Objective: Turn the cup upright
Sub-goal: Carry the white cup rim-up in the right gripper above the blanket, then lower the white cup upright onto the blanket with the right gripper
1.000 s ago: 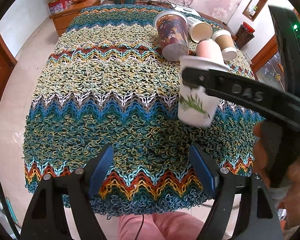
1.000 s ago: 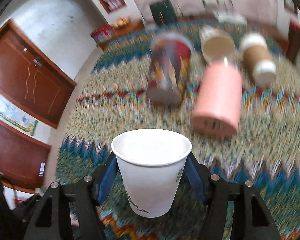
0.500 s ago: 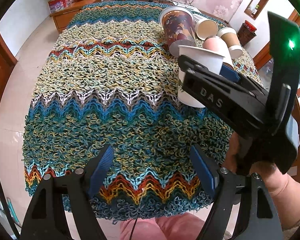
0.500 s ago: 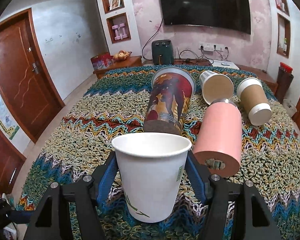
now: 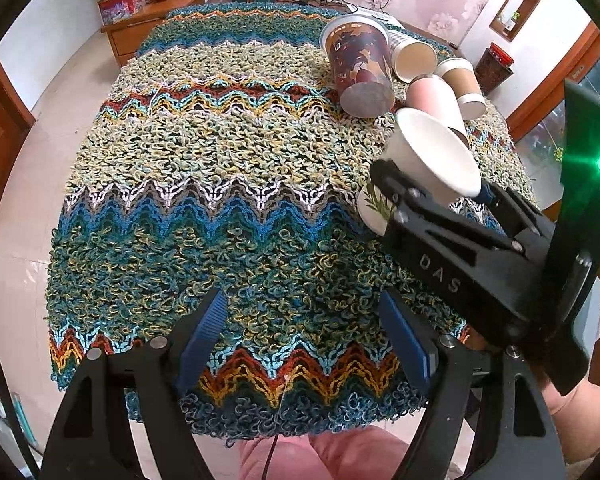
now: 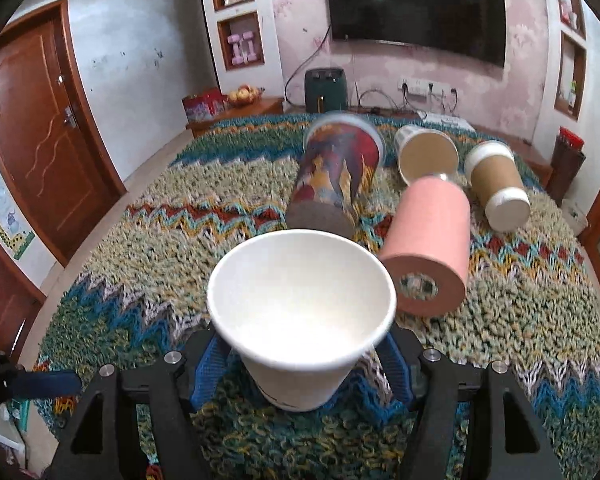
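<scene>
A white paper cup (image 6: pixel 300 320) with a green leaf print sits between the blue pads of my right gripper (image 6: pixel 304 364), which is shut on it. Its mouth faces up and tilts toward the camera. Its base is at or just above the knitted cloth. In the left wrist view the same cup (image 5: pixel 428 160) leans to the right in the right gripper (image 5: pixel 432 204). My left gripper (image 5: pixel 308 340) is open and empty above the cloth's near edge.
Several cups lie on their sides at the far right of the cloth (image 5: pixel 220 160): a patterned tall cup (image 6: pixel 336 176), a pink one (image 6: pixel 432 248), a brown-lined one (image 6: pixel 426 156) and a brown sleeved one (image 6: pixel 496 184). A sideboard (image 6: pixel 236 110) stands behind the table.
The right gripper has lowered the white cup toward the cloth and pitched it, so its mouth now tilts toward the right wrist camera. The left gripper has stayed still and open.
</scene>
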Motion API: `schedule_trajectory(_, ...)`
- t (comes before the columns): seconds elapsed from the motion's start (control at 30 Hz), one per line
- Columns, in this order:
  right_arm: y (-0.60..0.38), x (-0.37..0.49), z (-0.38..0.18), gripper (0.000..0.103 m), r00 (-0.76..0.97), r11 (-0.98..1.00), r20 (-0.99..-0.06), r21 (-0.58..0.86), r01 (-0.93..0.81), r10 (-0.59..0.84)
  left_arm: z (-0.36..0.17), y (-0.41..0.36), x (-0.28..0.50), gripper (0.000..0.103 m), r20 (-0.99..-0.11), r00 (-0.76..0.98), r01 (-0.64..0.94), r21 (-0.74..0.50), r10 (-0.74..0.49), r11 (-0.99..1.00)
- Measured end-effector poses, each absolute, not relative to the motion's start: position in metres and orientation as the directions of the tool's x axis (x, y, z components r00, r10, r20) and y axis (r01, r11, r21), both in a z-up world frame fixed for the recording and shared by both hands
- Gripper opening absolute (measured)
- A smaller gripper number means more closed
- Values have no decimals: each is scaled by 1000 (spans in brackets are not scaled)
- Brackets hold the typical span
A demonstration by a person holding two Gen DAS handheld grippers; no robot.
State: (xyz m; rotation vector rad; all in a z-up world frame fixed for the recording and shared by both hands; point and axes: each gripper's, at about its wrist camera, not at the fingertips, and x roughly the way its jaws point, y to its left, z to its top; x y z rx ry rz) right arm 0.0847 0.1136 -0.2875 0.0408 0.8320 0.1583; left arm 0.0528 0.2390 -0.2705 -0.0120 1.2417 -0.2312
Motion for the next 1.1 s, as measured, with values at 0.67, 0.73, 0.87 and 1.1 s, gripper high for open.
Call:
schedule_trajectory(0.67, 111, 69, -272, 73, 646, 982, -741, 104, -159, 183, -245, 239, 35, 83, -919, 336, 186, -149, -205, 971)
schedule_trajectory(0.73, 111, 68, -271, 75, 645, 980, -739, 114, -160, 191, -243, 239, 34, 83, -919, 338, 182, -150, -205, 972)
schedule_trajectory(0.87, 110, 65, -268, 75, 646, 979, -737, 122, -162, 199, -237, 241, 32, 83, -917, 342, 177, -150, -204, 973)
schedule_trajectory(1.1, 104, 58, -259, 75, 645, 978, -737, 128, -163, 204, -215, 241, 26, 84, -902, 375, 189, -150, -212, 971)
